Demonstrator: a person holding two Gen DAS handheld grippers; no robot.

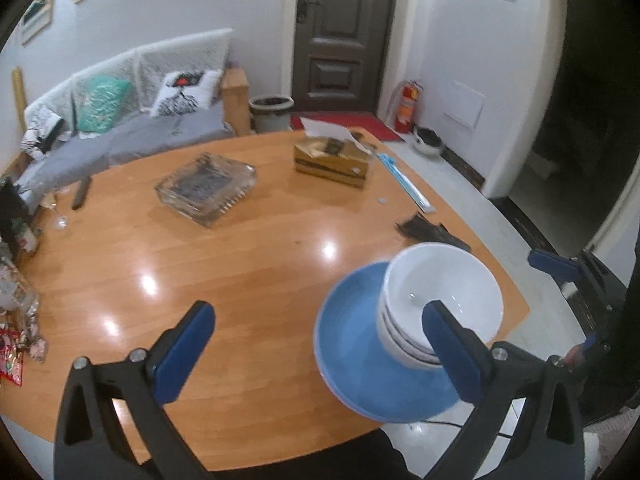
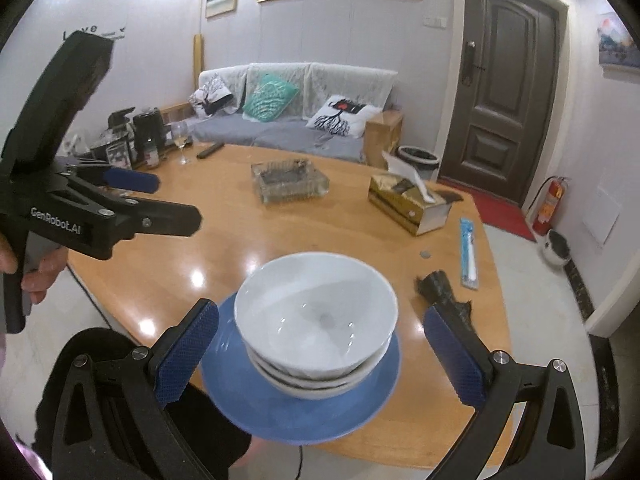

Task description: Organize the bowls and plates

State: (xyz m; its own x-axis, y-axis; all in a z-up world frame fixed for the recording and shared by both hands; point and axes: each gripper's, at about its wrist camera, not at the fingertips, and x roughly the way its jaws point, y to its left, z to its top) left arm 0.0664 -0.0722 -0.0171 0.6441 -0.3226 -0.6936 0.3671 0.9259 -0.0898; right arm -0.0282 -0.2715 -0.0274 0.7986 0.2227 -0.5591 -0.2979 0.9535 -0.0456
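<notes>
On the left, the left claw (image 1: 316,344) is standing with its jaws spread wide and holding nothing, pointing across the bare wooden bench (image 1: 240,272). From it, the stack is lying off to the right, partly behind its right finger and outside the gap between the jaws.

In the middle, near the bench's front edge, the blue plate (image 2: 300,408) is carrying a nested stack of white bowls (image 2: 316,320), three as far as the rims are showing. The plate's near rim seems to be reaching the bench edge or hanging slightly over it; I cannot tell which.

On the right, the right claw (image 2: 320,356) is also gaping open and empty, and the stack is sitting squarely between its two fingers, directly ahead. So the right claw is looking the nearer and better lined up, needing only to go forward and close on a rim.
</notes>
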